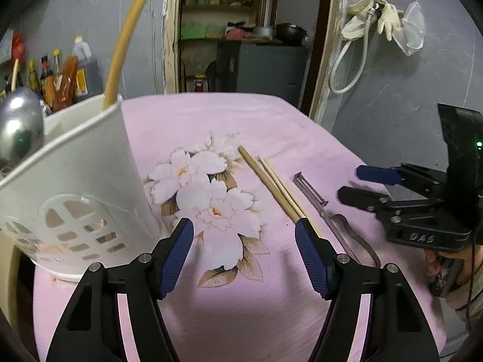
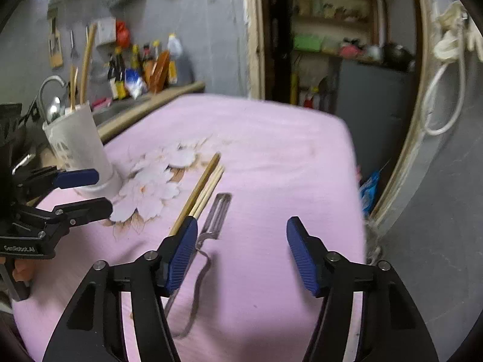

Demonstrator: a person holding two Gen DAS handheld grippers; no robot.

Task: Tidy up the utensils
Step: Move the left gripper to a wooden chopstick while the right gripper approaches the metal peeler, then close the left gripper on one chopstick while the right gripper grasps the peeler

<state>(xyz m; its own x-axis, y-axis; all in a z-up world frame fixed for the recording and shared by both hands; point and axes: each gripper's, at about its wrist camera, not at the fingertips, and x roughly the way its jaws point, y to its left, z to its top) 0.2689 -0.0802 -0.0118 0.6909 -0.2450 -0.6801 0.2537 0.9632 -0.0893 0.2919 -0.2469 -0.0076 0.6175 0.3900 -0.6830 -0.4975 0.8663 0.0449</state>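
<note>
Wooden chopsticks (image 1: 271,181) (image 2: 202,187) lie side by side on the pink flowered cloth (image 1: 241,120). A metal peeler (image 1: 317,202) (image 2: 217,214) rests just right of them. At the left stands a white slotted utensil holder (image 1: 75,181) (image 2: 81,147) with a wooden handle (image 1: 129,30) and a metal ladle (image 1: 18,120) in it. My left gripper (image 1: 244,226) (image 2: 101,191) hangs open over the flower print, its right finger by the chopsticks' near ends. My right gripper (image 2: 241,223) (image 1: 351,182) is open too, its left finger over the peeler and chopstick ends. Nothing sits between either pair of pads.
Sauce bottles (image 2: 142,69) and a tap (image 2: 51,87) line a counter behind the holder. The table's right edge (image 2: 356,166) drops off beside a doorway with shelves (image 1: 229,30). Gloves and a hose (image 1: 368,21) hang on the grey wall. A person's hand (image 1: 437,265) holds the right gripper.
</note>
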